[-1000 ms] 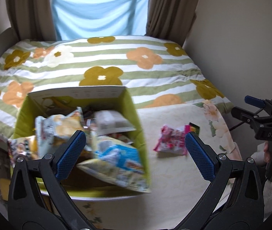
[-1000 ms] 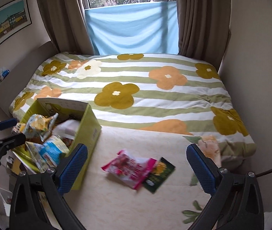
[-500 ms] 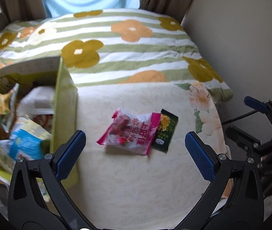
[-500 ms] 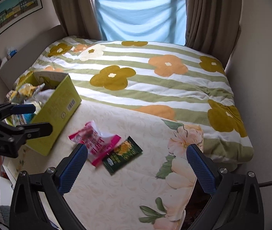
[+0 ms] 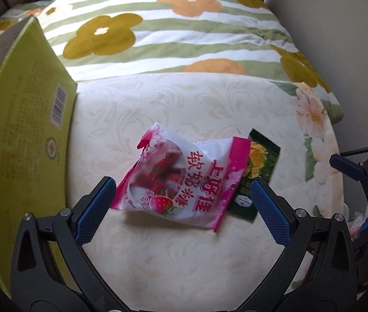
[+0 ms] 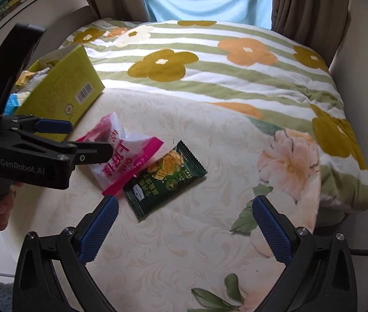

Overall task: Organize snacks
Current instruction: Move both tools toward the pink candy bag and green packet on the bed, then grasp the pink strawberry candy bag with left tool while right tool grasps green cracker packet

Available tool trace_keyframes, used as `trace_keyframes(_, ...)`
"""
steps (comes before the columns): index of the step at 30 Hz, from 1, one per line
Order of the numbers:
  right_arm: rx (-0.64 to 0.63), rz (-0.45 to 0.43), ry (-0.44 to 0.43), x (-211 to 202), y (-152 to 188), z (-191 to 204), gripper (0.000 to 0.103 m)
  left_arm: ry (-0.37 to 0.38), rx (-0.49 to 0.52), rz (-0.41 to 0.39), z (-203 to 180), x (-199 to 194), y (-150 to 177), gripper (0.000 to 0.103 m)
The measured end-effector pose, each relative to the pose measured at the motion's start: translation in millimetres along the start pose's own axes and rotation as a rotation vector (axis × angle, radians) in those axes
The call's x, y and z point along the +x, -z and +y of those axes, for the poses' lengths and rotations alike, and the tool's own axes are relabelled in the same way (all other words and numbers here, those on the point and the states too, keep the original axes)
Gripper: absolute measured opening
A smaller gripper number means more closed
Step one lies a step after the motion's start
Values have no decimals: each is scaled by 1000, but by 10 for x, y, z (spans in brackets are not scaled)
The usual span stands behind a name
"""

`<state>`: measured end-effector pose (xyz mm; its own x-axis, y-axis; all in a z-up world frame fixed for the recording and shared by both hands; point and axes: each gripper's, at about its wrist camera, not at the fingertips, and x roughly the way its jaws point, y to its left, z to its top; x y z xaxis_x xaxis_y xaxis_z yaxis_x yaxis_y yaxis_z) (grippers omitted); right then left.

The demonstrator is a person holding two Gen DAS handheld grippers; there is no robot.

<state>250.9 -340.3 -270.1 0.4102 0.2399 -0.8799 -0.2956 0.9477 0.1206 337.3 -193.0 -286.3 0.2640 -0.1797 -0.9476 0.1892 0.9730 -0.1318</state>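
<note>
A pink and white strawberry candy bag lies on the cream bedspread, overlapping a dark green snack packet. My left gripper is open, its blue pads on either side of the near end of the pink bag, just above it. In the right wrist view the pink bag and green packet lie ahead, with the left gripper reaching over the bag from the left. My right gripper is open and empty, just short of the green packet.
A yellow-green cardboard box holding several snack bags stands at the left. A striped floral duvet covers the far bed. The bed edge and a wall lie at the right.
My left gripper has swung right from over the box and dropped close to the pink bag. The right gripper has moved forward toward the green packet.
</note>
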Motion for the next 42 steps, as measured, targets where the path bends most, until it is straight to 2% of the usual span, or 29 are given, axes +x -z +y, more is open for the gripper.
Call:
trace_keyframes(6,38,12,12,240,50,57,102,-8,19,25,60,246,-34,102)
trace_keyframes(15,53,16,35,316,40,138,102,-12,34,52,90,464,-45,102)
trace_keyframes(19,58,18,39,333,41,144,102,-69,105,19,-14,518,-19,103)
trace_keyframes(22,67,19,42,331,54,138,102,-73,117,4,-22,515,-13,102)
trace_keyframes(24,68,18,42,340,45,149,102,-82,125,-5,-21,490,-6,95)
trace_keyframes(26,62,14,47,357,40,169,102,-75,149,-26,-35,435,-1,77)
trace_keyframes(31,82,6,49,414,16,175,102,-51,176,-28,-11,391,-2,68)
trace_keyframes(38,104,-3,86,507,-15,208,102,-32,128,-49,141,298,7,54)
trace_keyframes(42,129,-3,118,559,-32,228,91,-32,110,-58,204,261,9,52)
